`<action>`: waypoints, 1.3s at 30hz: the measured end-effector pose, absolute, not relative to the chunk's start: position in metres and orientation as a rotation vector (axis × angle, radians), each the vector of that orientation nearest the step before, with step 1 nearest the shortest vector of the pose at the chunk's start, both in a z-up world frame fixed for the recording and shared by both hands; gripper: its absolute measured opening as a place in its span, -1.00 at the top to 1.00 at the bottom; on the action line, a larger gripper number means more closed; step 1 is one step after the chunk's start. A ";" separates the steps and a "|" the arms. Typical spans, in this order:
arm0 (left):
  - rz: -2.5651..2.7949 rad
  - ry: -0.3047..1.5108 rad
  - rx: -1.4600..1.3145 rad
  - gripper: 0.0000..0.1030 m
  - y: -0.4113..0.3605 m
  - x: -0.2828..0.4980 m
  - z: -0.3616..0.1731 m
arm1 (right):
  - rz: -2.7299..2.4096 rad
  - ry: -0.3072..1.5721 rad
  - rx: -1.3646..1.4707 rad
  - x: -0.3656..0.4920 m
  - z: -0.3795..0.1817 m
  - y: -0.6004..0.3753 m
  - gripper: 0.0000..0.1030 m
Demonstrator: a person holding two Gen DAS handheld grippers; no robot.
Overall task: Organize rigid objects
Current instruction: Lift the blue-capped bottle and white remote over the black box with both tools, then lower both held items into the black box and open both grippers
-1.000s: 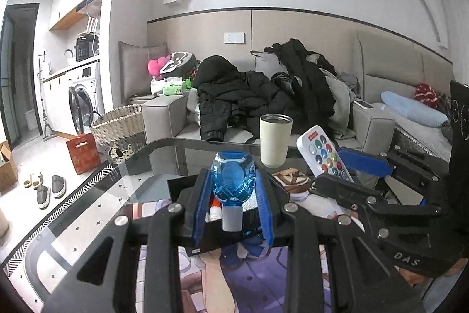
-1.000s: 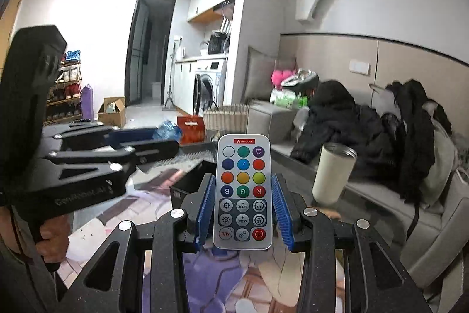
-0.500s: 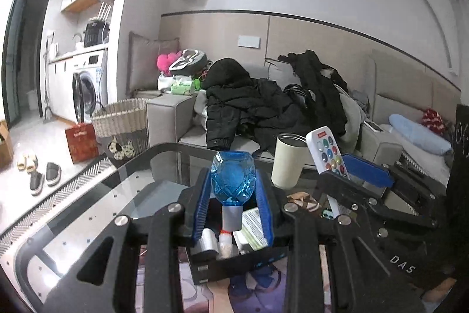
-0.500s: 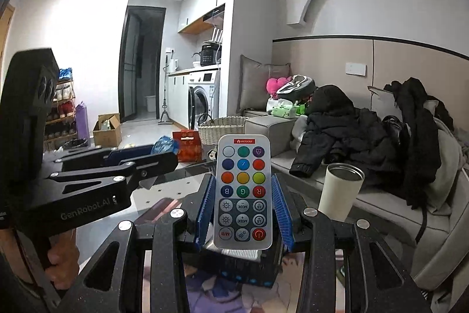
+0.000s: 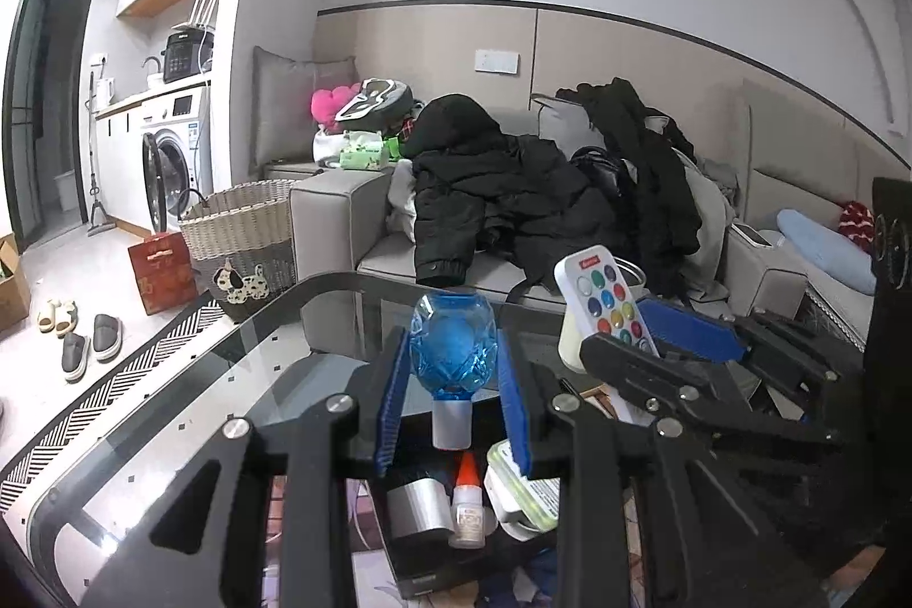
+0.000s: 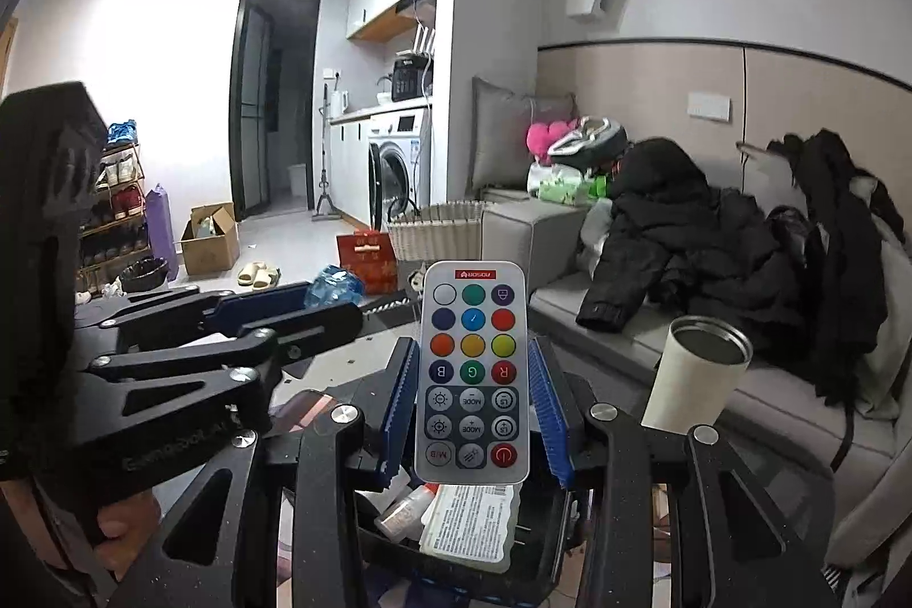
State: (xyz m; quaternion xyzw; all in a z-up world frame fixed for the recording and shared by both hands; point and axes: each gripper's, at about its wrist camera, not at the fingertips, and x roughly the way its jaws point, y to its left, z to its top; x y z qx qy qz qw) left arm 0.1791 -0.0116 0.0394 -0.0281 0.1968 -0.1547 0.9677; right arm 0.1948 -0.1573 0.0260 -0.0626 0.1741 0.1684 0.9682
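A living room with a grey sofa (image 5: pixel 365 220) piled with dark coats is seen behind a dark glass surface (image 5: pixel 239 368), beside which a wicker basket (image 5: pixel 239 232) stands on the floor. A black organizer box (image 5: pixel 433 551) rests near the surface's front edge; a metal cylinder (image 5: pixel 416 511), a small red-capped glue bottle (image 5: pixel 467 511) and a white labelled packet (image 6: pixel 473 517) are already kept in it. A blue faceted glass bottle (image 5: pixel 453 351) is gripped, neck down, by the left claw (image 5: pixel 453 414), whose blue pads are pressed against its sides. It is held directly above the box, probably so that it can be lowered among the other items. A white remote control (image 6: pixel 473 368) with coloured buttons is clamped upright at its lower half by the right claw (image 6: pixel 473 431), also above the box, apparently for placement there. A cream tumbler (image 6: pixel 695 374) is left standing toward the far edge, apart from the box.
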 end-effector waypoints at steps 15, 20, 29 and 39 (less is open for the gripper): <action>-0.311 0.552 -0.111 0.44 -0.010 0.214 0.011 | 0.365 0.524 -0.088 0.239 -0.004 -0.158 0.25; -0.307 0.631 -0.109 0.44 -0.010 0.224 -0.001 | 0.349 0.587 -0.096 0.249 -0.014 -0.157 0.25; -0.324 0.843 -0.081 0.44 -0.022 0.247 -0.038 | 0.324 0.821 -0.076 0.279 -0.051 -0.160 0.25; -0.330 0.930 -0.060 0.44 -0.031 0.254 -0.051 | 0.316 0.893 -0.091 0.286 -0.070 -0.159 0.25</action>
